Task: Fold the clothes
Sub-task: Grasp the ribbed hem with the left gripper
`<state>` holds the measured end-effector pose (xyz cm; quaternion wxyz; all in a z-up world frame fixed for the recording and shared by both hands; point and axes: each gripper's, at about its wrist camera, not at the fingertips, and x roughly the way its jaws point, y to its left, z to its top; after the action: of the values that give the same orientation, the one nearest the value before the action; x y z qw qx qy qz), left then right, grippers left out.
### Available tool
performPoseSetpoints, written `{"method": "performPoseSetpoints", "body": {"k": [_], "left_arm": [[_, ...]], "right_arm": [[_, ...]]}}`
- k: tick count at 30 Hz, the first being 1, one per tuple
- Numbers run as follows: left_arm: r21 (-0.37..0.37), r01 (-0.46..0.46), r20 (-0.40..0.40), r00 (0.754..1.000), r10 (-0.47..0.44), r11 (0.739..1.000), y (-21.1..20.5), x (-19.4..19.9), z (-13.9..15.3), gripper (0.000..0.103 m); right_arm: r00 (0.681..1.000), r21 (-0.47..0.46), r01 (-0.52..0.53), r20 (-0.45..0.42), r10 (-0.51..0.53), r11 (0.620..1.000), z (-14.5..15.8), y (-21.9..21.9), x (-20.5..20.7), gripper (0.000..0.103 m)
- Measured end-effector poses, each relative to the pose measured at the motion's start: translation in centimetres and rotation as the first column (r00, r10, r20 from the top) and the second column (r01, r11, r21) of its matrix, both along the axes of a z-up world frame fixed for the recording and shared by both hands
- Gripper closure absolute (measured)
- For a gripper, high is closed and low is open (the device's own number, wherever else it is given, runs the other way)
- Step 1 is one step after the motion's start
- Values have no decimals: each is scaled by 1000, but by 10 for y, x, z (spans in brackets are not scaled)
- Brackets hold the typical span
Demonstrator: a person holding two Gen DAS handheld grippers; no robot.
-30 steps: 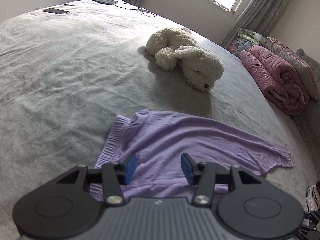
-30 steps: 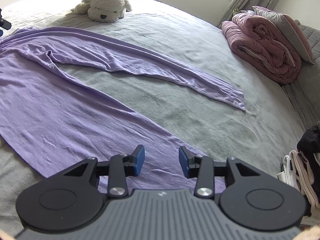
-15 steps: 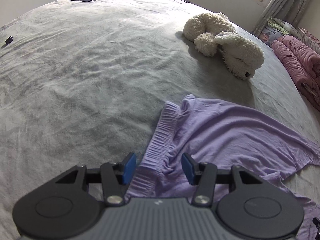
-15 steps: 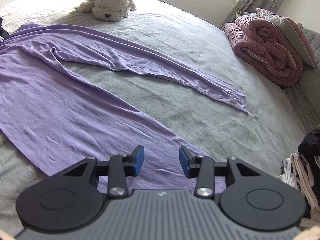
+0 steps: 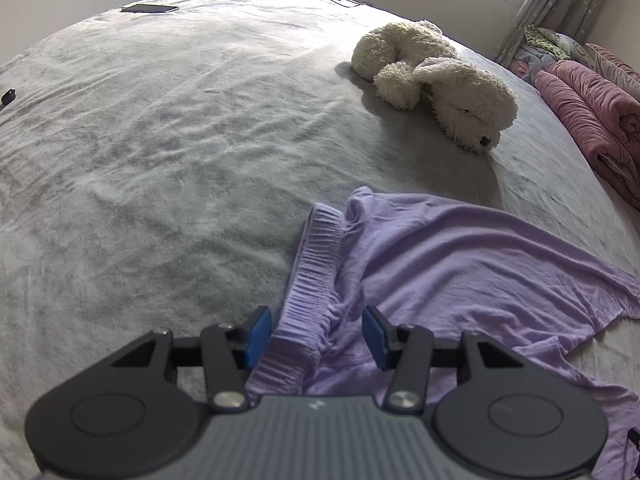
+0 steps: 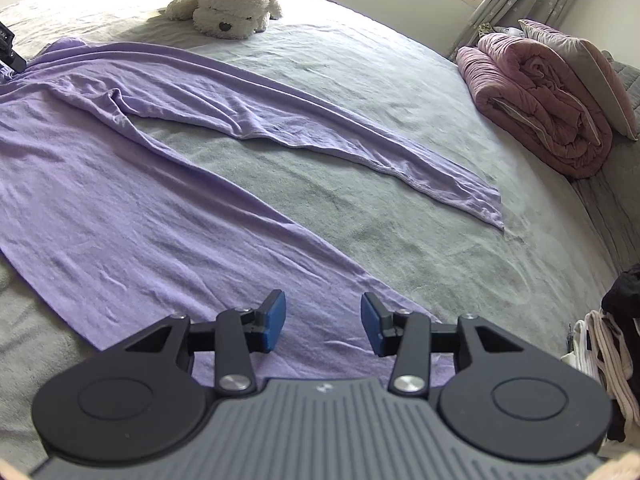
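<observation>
Bed: a wide grey blanket that fills both views and runs far ahead of both pairs of fingers.
Purple trousers: spread flat on the bed. In the right wrist view one leg runs from the far left down under the fingers, and the other leg stretches ahead and to the right, ending in a hem well beyond the fingertips. In the left wrist view the rest of the cloth lies rumpled to the right of the fingers.
Pink quilt: rolled up at the bed's far right edge, well apart from both grippers, with a grey pillow leaning on it.
Stuffed dog: cream-coloured, lying on the bed far ahead of the left fingers and to their right, well apart from the trousers.
Left gripper: tilted down over the bed, jaws closing, blue pads apart, no grip visible.
Right gripper: tilted down over the near trouser leg, blue pads apart, the cloth flat below them, nothing held.
Waistband: ribbed strip running from ahead of the left fingers back into the gap between them, its near end bunched beside the left pad.
</observation>
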<state>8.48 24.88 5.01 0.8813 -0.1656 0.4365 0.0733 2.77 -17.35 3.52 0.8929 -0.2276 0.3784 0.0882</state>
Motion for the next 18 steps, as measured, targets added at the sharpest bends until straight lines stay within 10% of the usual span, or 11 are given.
{"method": "performPoseSetpoints", "body": {"k": [6,18], "left_arm": [[92,-52,-17,998,53,994,-5,6,-3,91],[68,-144,30,989,142,987,12,5,0,98]], "right_arm": [[1000,-7,-4,-4,4,1000,-2,3,0,57],[1000,-9,-6,-3,6,1000,-3,3,0,57]]}}
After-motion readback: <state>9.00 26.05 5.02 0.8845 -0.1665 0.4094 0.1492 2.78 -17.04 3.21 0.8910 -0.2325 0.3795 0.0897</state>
